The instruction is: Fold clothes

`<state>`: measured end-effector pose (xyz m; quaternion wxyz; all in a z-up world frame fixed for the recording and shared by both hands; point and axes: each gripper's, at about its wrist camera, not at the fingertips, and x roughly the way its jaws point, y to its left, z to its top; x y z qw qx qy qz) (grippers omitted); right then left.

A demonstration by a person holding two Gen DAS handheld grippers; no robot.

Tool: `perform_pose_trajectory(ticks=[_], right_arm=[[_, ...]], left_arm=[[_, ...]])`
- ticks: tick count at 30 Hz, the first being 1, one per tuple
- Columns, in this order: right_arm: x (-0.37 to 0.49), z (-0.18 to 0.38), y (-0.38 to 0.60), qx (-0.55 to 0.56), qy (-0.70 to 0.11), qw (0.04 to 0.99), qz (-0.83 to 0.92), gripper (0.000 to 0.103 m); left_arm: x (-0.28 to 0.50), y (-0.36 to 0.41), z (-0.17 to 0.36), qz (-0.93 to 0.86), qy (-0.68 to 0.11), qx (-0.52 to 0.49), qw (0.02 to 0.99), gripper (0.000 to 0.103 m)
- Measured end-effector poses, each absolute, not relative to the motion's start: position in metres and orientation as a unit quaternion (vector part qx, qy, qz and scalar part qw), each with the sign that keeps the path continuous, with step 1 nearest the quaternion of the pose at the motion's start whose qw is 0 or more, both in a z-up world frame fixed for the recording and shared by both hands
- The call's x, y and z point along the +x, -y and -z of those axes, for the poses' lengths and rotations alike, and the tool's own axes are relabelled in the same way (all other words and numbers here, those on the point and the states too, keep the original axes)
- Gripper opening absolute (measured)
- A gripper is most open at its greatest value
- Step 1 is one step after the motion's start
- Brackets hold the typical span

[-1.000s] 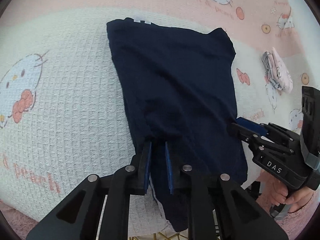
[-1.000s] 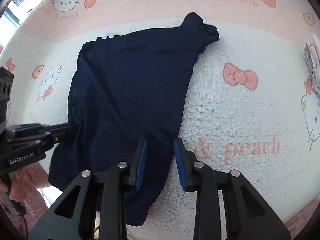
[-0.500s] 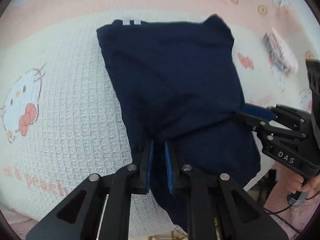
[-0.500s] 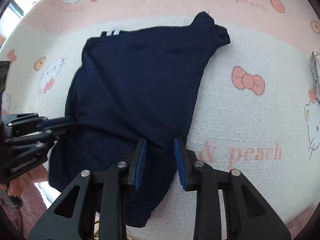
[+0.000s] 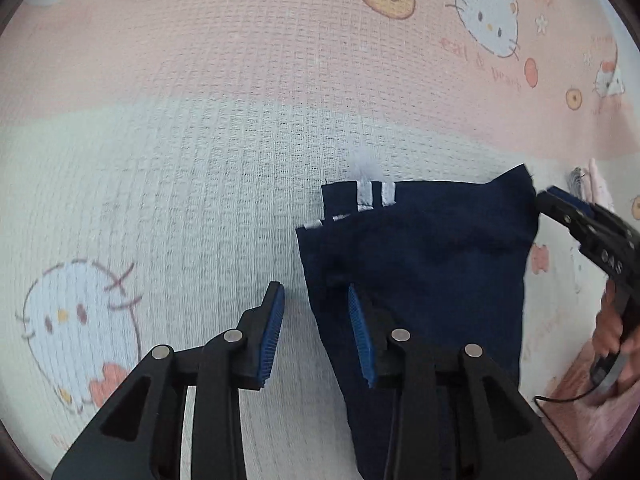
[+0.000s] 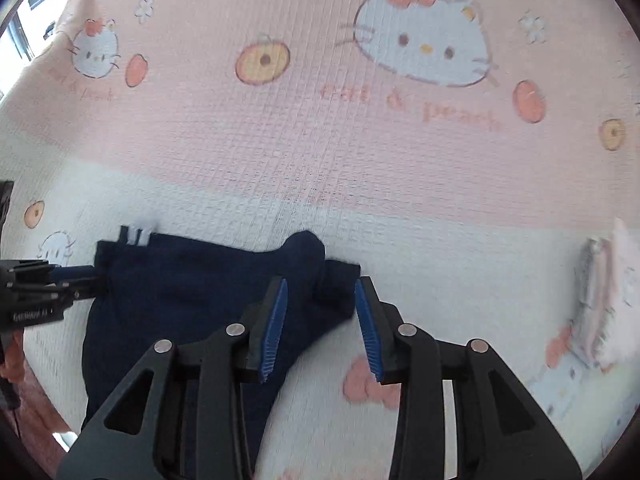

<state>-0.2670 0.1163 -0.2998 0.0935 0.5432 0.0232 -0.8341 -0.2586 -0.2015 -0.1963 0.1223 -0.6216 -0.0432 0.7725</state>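
The left gripper [image 5: 316,328] is held with jaws wide over the left edge of the navy garment [image 5: 420,264], which is laid folded on the blanket [image 5: 180,168]. The right gripper [image 6: 320,324] is spread wide astride its right corner, and folded cloth [image 6: 604,304] is seen further right.

Left gripper [image 5: 316,330] hovering low, jaws spread wide, gripping nothing. Right gripper [image 6: 321,326] hovering alongside, jaws likewise parted, empty. Person's right hand [image 5: 612,330] wrapping right gripper's handle.
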Motion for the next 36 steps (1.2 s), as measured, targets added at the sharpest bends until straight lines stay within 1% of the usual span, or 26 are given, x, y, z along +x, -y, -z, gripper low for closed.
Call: perform_pose_trajectory(ticks=[1,2,3,4,5,6,10,12,13,15,16,17,19,20,22,23,24,27,29,31,32,33,36], right_arm=[[-0.273,0.306,-0.12,0.552,-0.02,0.101,0.827,0.036],[-0.279,0.312,-0.125,0.561,-0.017,0.109,0.82,0.03],[-0.286,0.319,-0.129,0.57,-0.014,0.117,0.813,0.012],[-0.291,0.324,-0.133,0.577,-0.01,0.123,0.807,0.009],[-0.288,0.319,-0.138,0.569,0.001,0.123,0.813,0.007],[-0.285,0.314,-0.142,0.561,0.012,0.123,0.818,0.006],[-0.271,0.293,-0.163,0.527,0.049,0.118,0.84,0.006],[-0.28,0.296,-0.164,0.522,0.057,0.11,0.844,0.006],[-0.28,0.304,-0.167,0.527,0.063,0.104,0.841,0.006],[-0.282,0.321,-0.173,0.537,0.076,0.09,0.835,0.008],[-0.285,0.333,-0.172,0.548,0.088,0.085,0.827,0.008],[-0.277,0.328,-0.184,0.556,0.098,0.083,0.821,0.011],[-0.273,0.322,-0.19,0.534,0.106,0.09,0.834,0.014],[-0.263,0.306,-0.19,0.514,0.097,0.085,0.848,0.018],[-0.242,0.274,-0.19,0.472,0.079,0.075,0.875,0.022],[-0.232,0.26,-0.189,0.453,0.07,0.073,0.886,0.028],[-0.226,0.257,-0.18,0.455,0.064,0.092,0.883,0.033],[-0.198,0.275,-0.14,0.541,0.009,0.193,0.819,0.03],[-0.176,0.295,-0.119,0.561,-0.036,0.219,0.798,0.03],[-0.168,0.319,-0.113,0.582,-0.071,0.204,0.784,0.025],[-0.164,0.318,-0.118,0.566,-0.073,0.208,0.794,0.024],[-0.165,0.314,-0.124,0.57,-0.072,0.201,0.793,0.023],[-0.164,0.3,-0.142,0.565,-0.077,0.174,0.803,0.026]], left_arm=[[-0.26,0.202,0.195,-0.778,0.041,-0.615,0.126,0.035],[-0.263,0.202,0.193,-0.781,0.039,-0.609,0.129,0.035],[-0.265,0.201,0.191,-0.785,0.038,-0.605,0.129,0.028],[-0.268,0.2,0.187,-0.79,0.038,-0.599,0.125,0.009],[-0.27,0.2,0.184,-0.795,0.039,-0.592,0.125,0.008],[-0.272,0.2,0.179,-0.8,0.041,-0.585,0.128,0.008],[-0.278,0.197,0.168,-0.807,0.036,-0.57,0.15,0.007],[-0.283,0.185,0.177,-0.805,0.032,-0.573,0.154,0.008],[-0.281,0.163,0.191,-0.804,0.029,-0.575,0.151,0.008],[-0.282,0.148,0.207,-0.798,0.02,-0.586,0.141,0.01],[-0.283,0.146,0.212,-0.794,0.015,-0.592,0.134,0.014],[-0.282,0.144,0.209,-0.797,0.008,-0.59,0.128,0.015],[-0.271,0.14,0.182,-0.82,-0.013,-0.559,0.124,0.016],[-0.261,0.136,0.169,-0.83,-0.028,-0.541,0.132,0.018],[-0.245,0.124,0.158,-0.826,-0.041,-0.537,0.165,0.038],[-0.236,0.119,0.161,-0.813,-0.038,-0.552,0.182,0.04],[-0.226,0.114,0.167,-0.799,-0.037,-0.567,0.196,0.04],[-0.18,0.116,0.186,-0.776,-0.058,-0.588,0.221,0.04],[-0.17,0.107,0.203,-0.77,-0.101,-0.589,0.225,0.04],[-0.159,0.103,0.2,-0.775,-0.172,-0.566,0.223,0.041],[-0.154,0.104,0.199,-0.772,-0.212,-0.561,0.208,0.041],[-0.151,0.105,0.198,-0.771,-0.229,-0.558,0.202,0.047],[-0.145,0.101,0.192,-0.775,-0.194,-0.559,0.222,0.048]])
